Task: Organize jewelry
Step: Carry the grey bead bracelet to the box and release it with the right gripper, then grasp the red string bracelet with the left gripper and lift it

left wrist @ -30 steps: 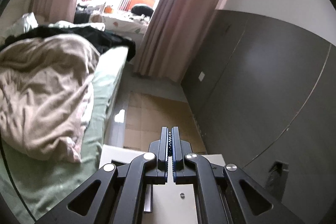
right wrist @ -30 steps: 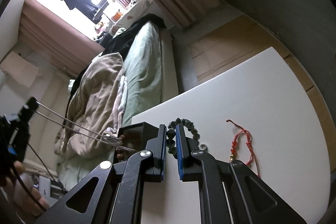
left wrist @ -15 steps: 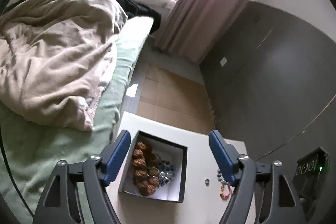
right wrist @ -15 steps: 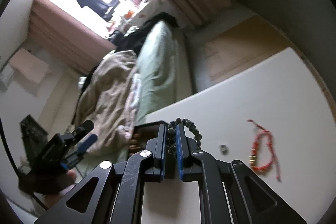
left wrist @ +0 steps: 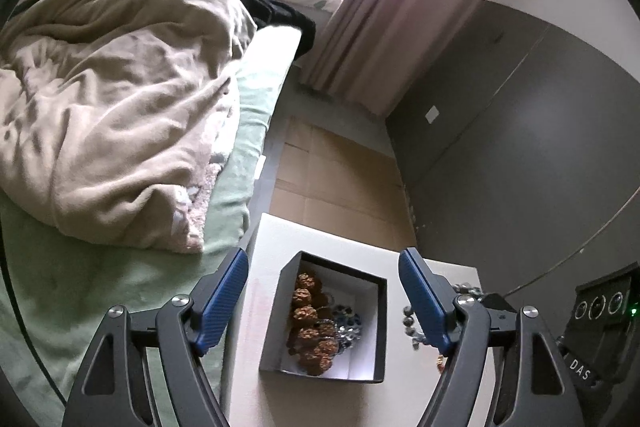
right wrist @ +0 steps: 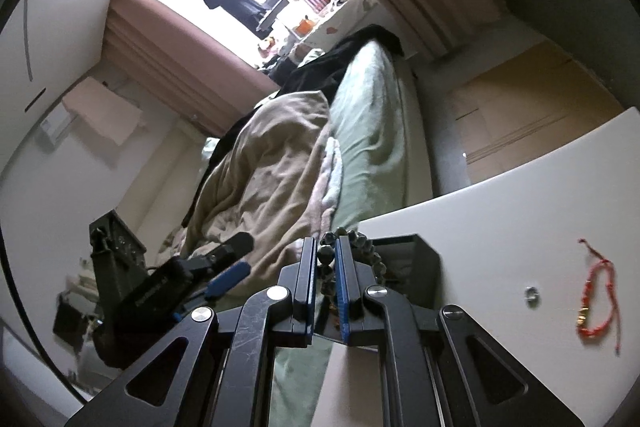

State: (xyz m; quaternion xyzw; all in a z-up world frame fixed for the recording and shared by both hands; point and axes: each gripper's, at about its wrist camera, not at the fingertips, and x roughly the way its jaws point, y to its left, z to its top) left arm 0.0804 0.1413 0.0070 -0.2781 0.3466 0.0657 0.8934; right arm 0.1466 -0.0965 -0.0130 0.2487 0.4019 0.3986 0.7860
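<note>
Beige duvet (left wrist: 116, 131) fills your 9–10 o'clock in the left view; ignore it. L gripper (left wrist: 324, 301) hovers w/ jaws spread wide, nothing between the pads, framing the box (left wrist: 382, 327) at 6 o'clock. Box sits on the white table (left wrist: 276, 239) and already holds knobbly brown beads (left wrist: 310, 323) plus a sparkly piece (left wrist: 348, 323).

R gripper (right wrist: 324, 287) is clamped nearly closed on the dark bracelet (right wrist: 366, 247); its loop hangs out past the tips, above the box's near edge at 6 o'clock. At 3–4 o'clock in the right view, a ring (right wrist: 531, 293) and a red cord (right wrist: 600, 303) lie apart on the table.

Handling, my guess: bracelet's light, limp, beads roll, so grip across 1–2 beads, not the string. Cord's floppy, snags easily; pinch near its gold charm. Ring's tiny and slick; take it edge-on.
</note>
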